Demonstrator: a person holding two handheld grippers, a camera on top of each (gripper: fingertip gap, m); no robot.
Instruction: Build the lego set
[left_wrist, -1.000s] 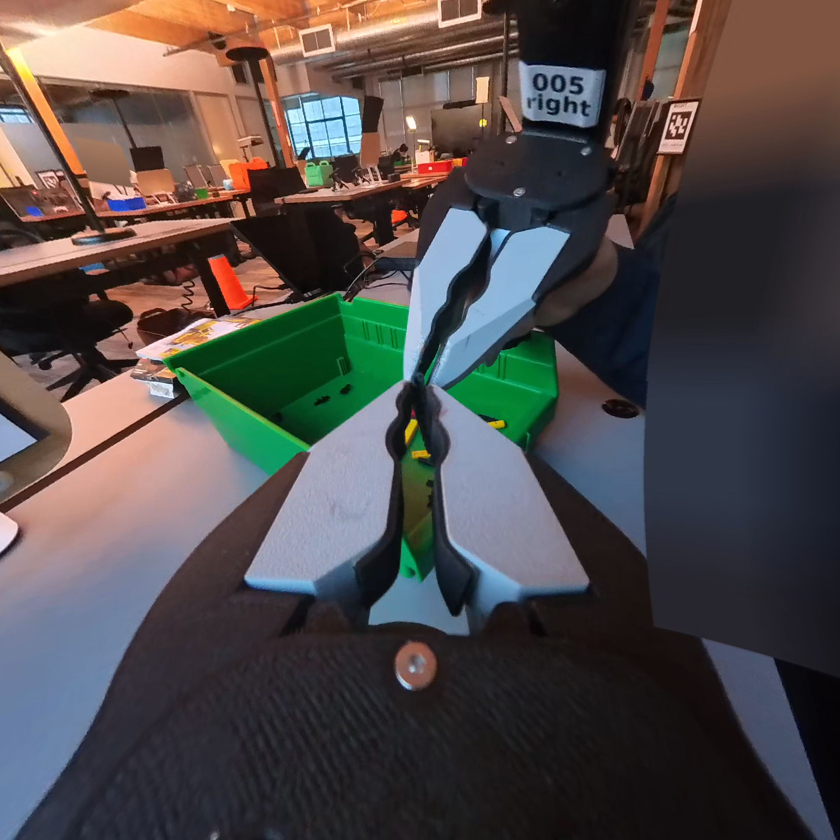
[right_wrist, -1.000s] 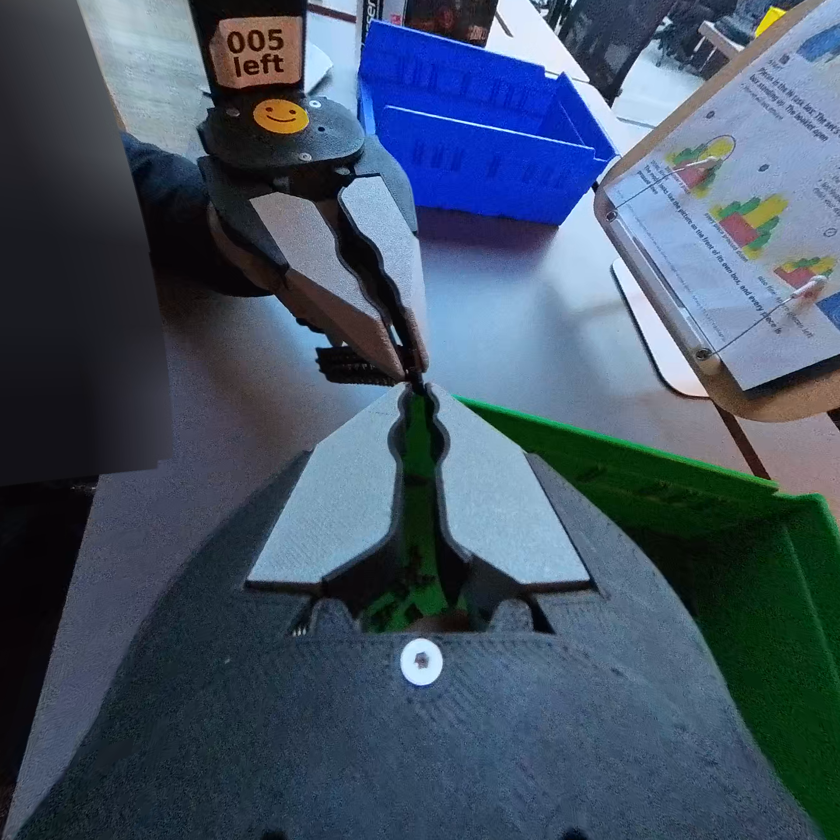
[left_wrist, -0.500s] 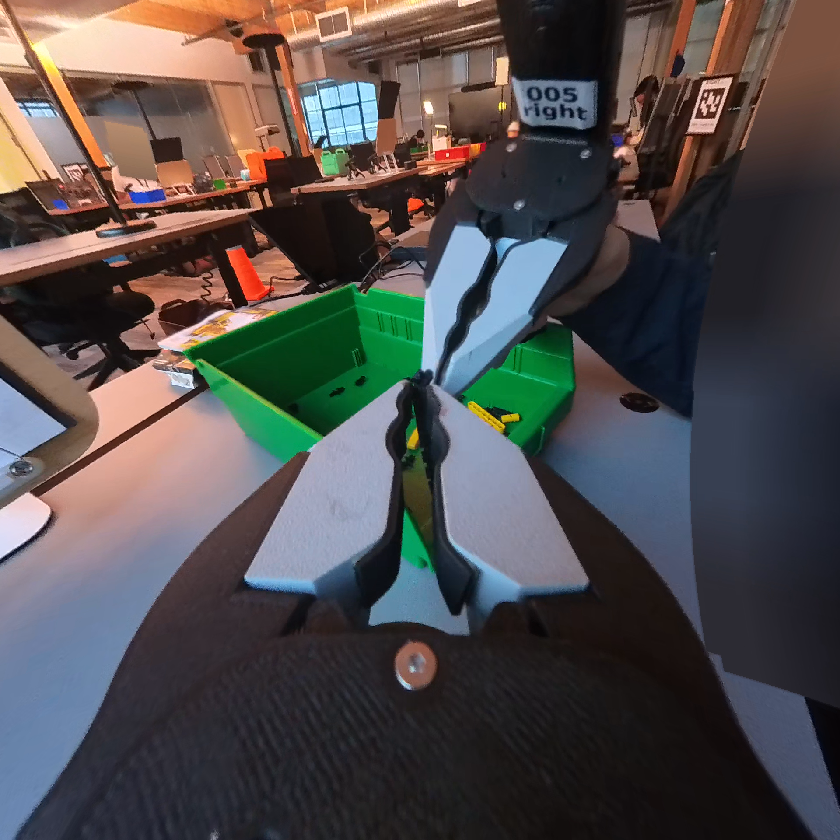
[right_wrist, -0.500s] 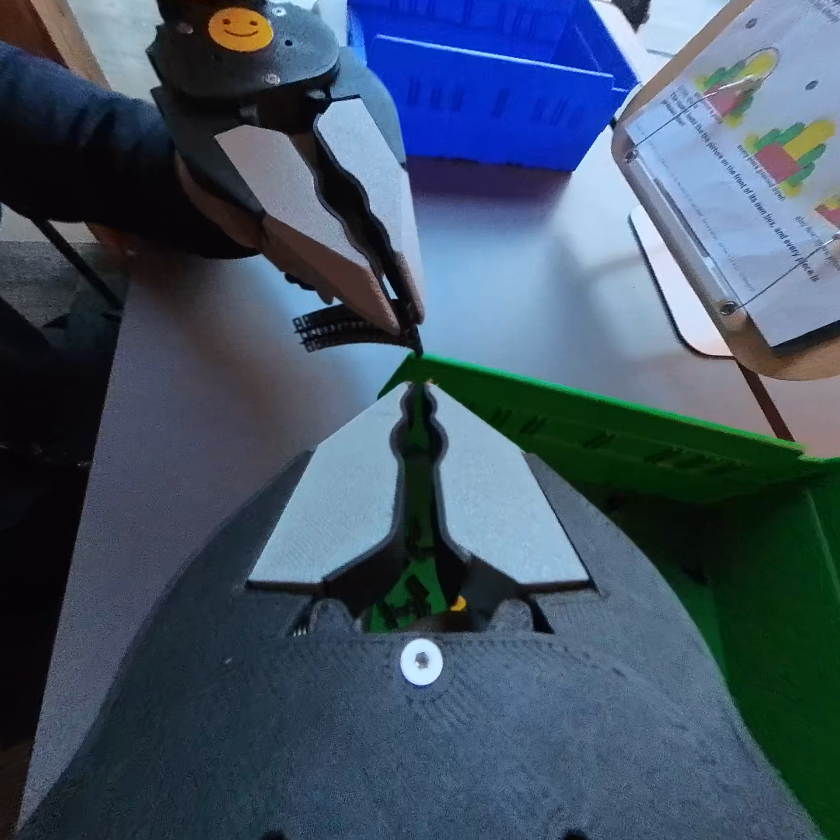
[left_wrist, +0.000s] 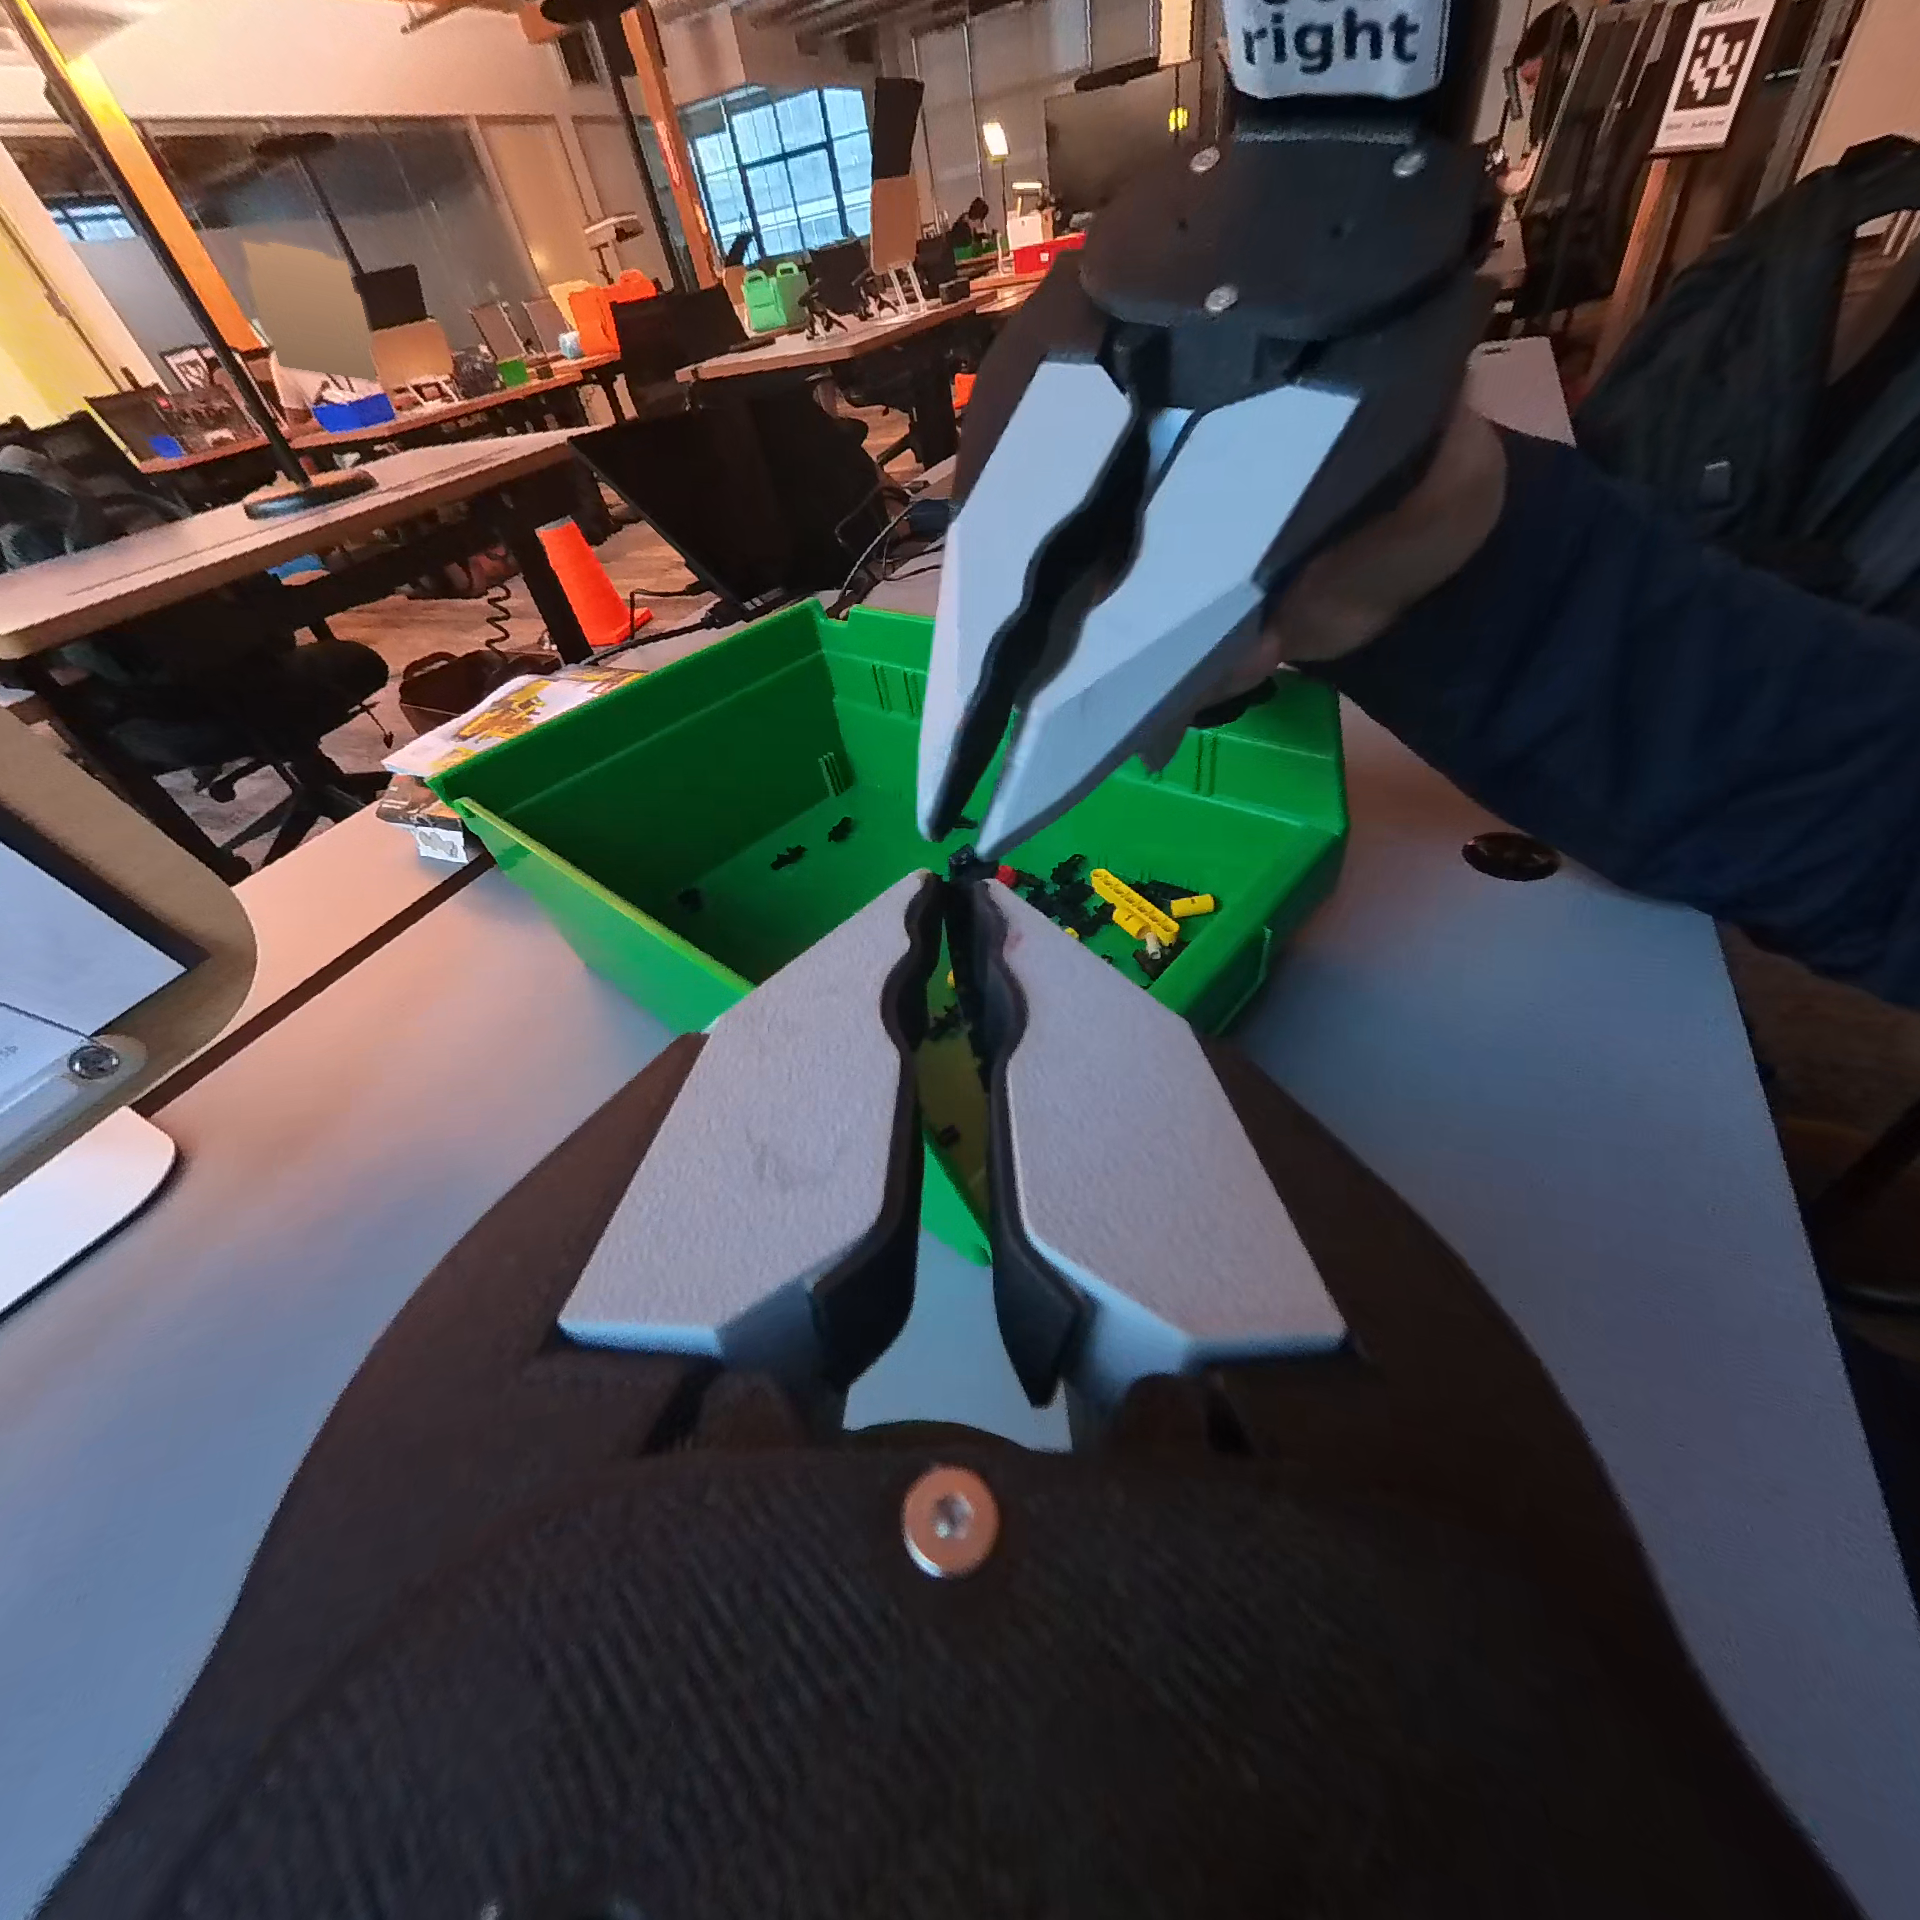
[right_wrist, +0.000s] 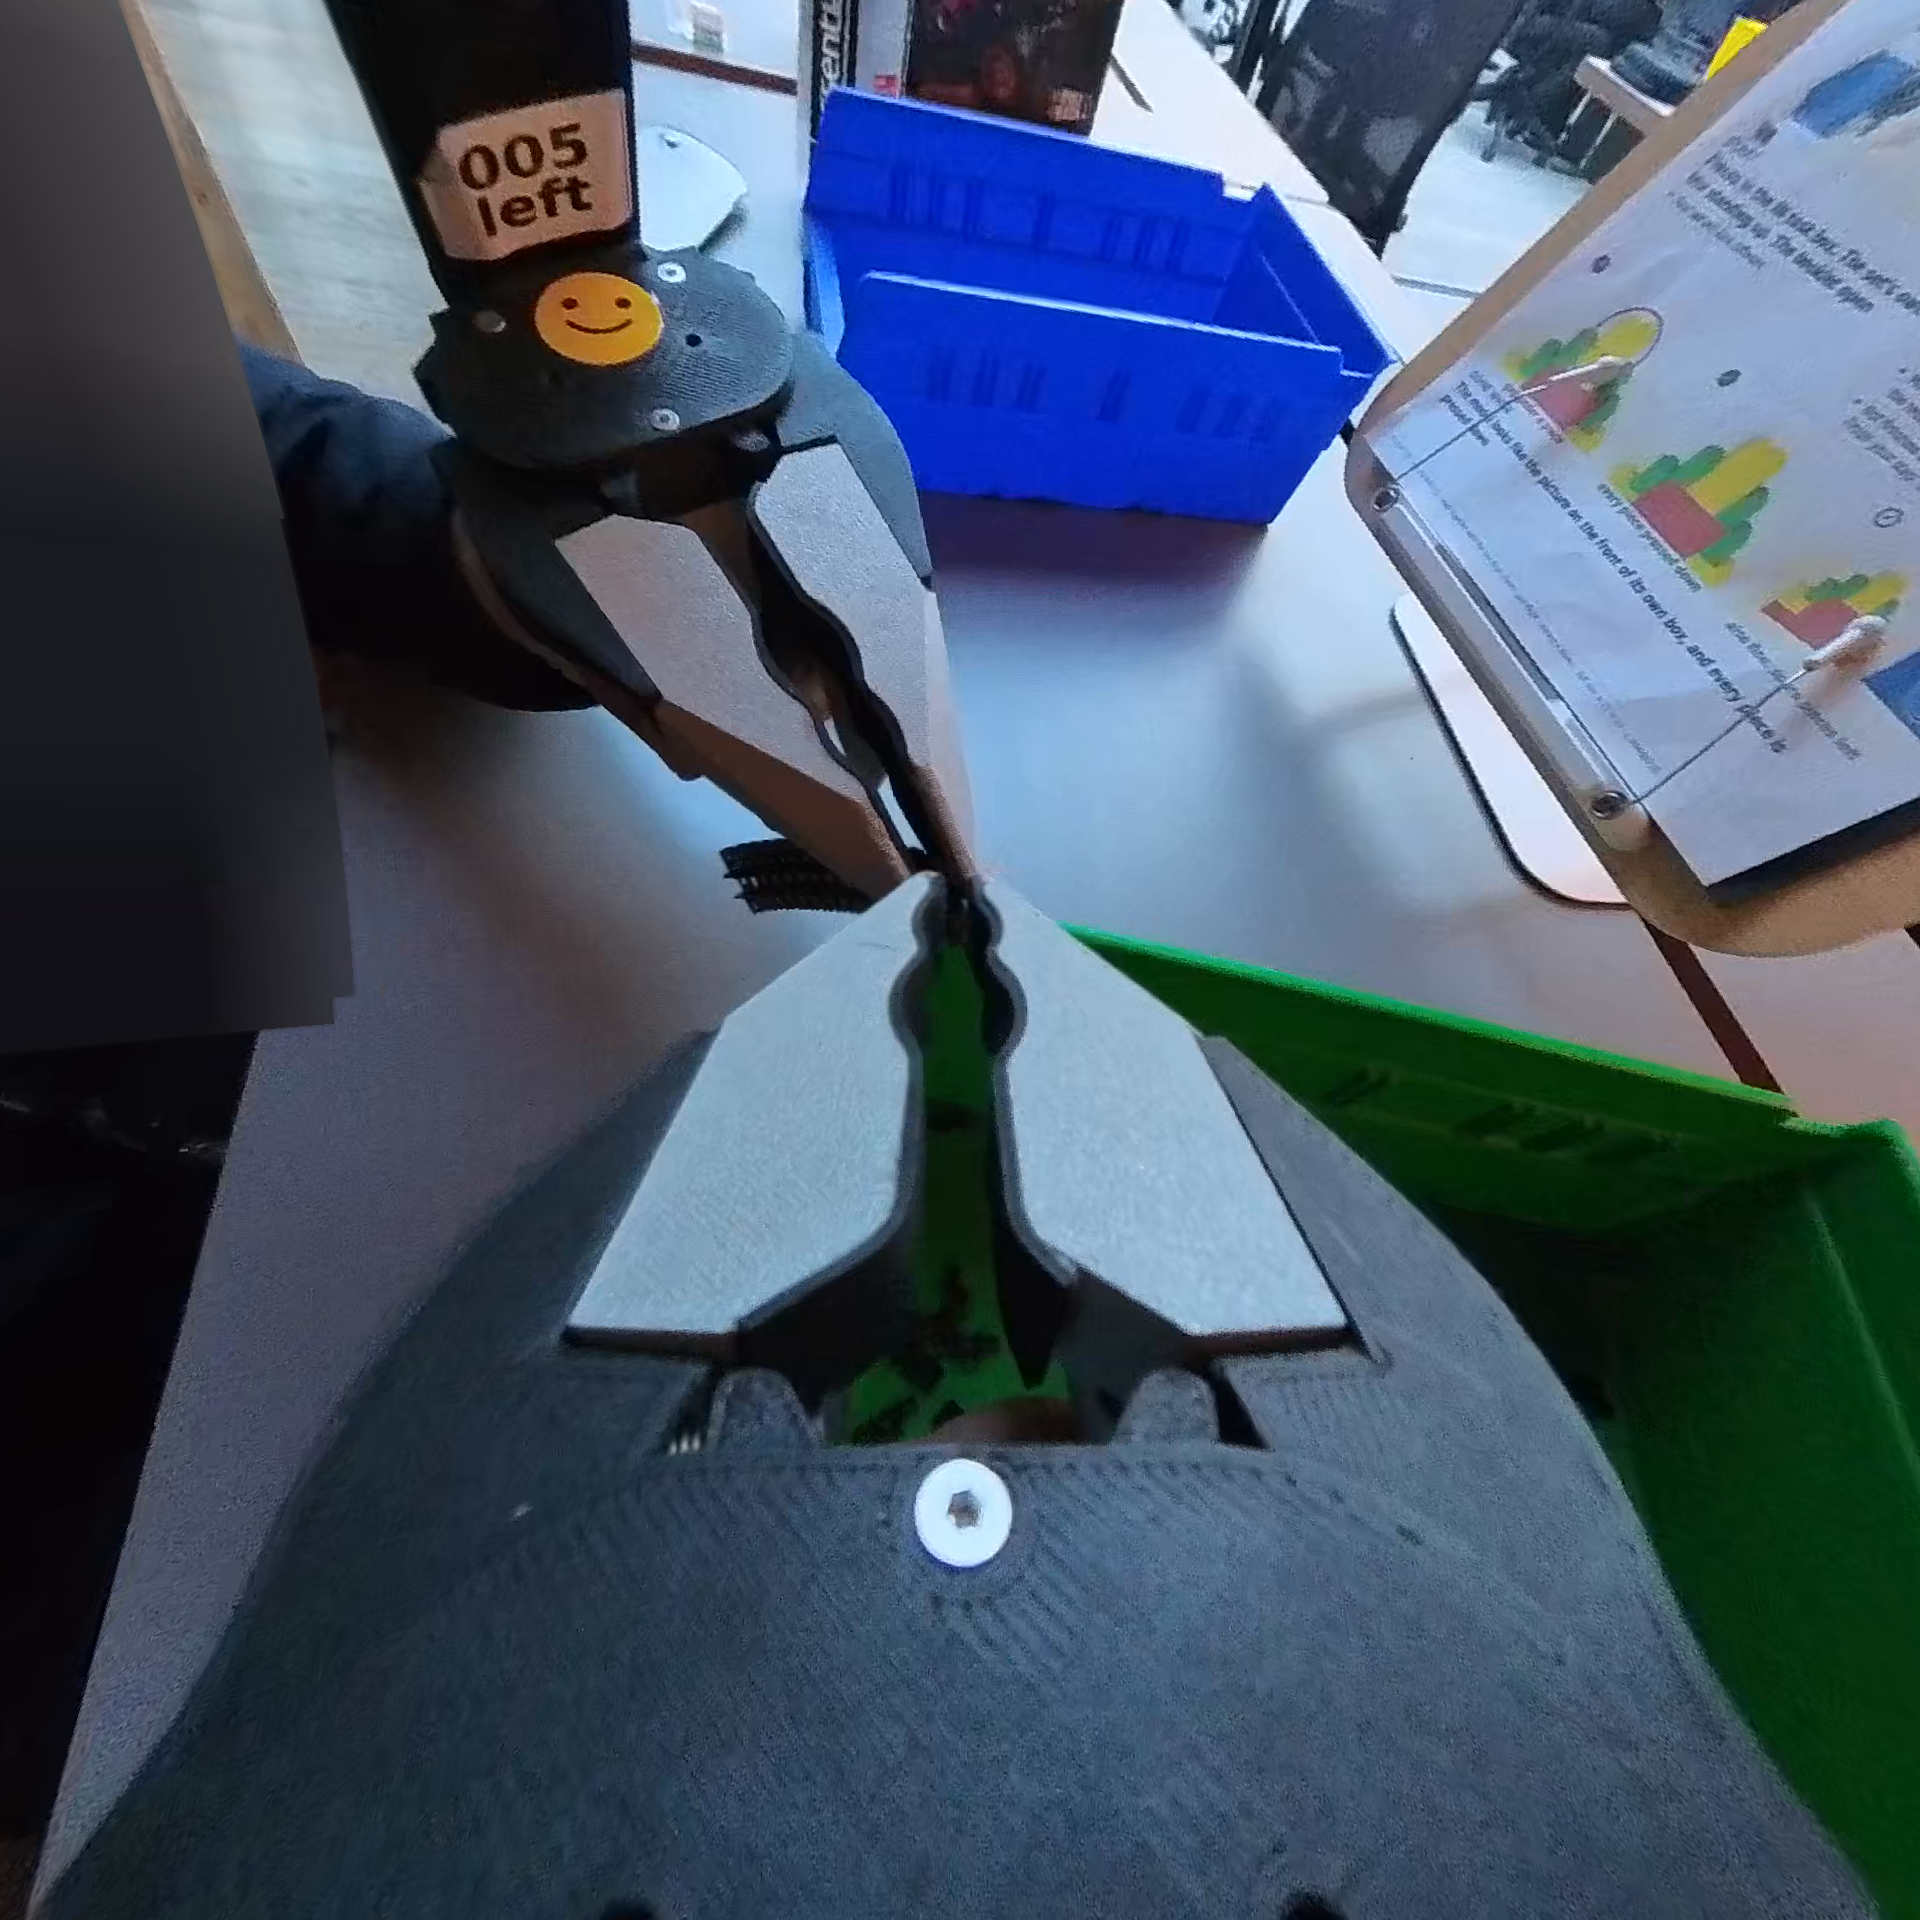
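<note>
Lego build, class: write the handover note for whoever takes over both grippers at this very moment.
Left gripper: shut on a thin black lego piece, tip pointing at the right one.
Right gripper: nearly shut, tips meeting the left gripper's tips at a tiny black part; who holds it cannot be told.
Both hang above the near corner of the green bin, which holds loose black and yellow pieces. A black toothed piece sits by the left gripper. The blue bin and instruction sheet stand beyond.
Done: pieces brought together.
Left: joining them, then nearly the whole build.
</note>
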